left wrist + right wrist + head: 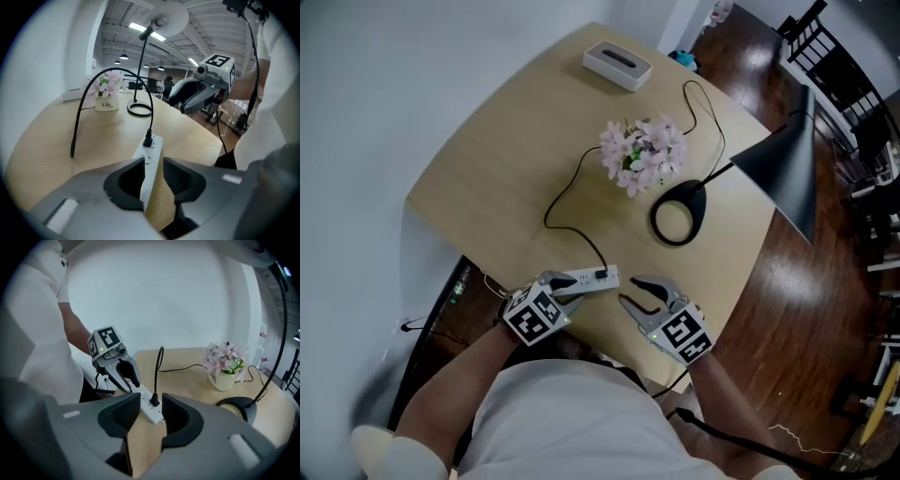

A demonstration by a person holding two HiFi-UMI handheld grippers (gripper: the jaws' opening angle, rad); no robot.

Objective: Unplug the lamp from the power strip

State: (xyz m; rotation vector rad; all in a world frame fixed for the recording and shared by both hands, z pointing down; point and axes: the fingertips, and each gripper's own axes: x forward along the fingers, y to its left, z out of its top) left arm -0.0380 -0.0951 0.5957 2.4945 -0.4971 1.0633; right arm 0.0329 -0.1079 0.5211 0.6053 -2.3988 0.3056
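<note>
Left gripper (570,293) hovered at the near tabletop (506,169) edge, jaws spread astride the left end of the white power strip (592,278), not pinching it. The black plug (602,273) sat in the strip's right end. Right gripper (630,290) was just beside it, jaws spread, empty. Lamp (692,199) stood farther right.

Our table in a bright room
We see the light wood table (506,169) beside a white wall (178,296), dark wooden floor (797,309) to its right, black chairs (830,52) beyond, and strip lights (138,27) on a beamed ceiling.
</note>
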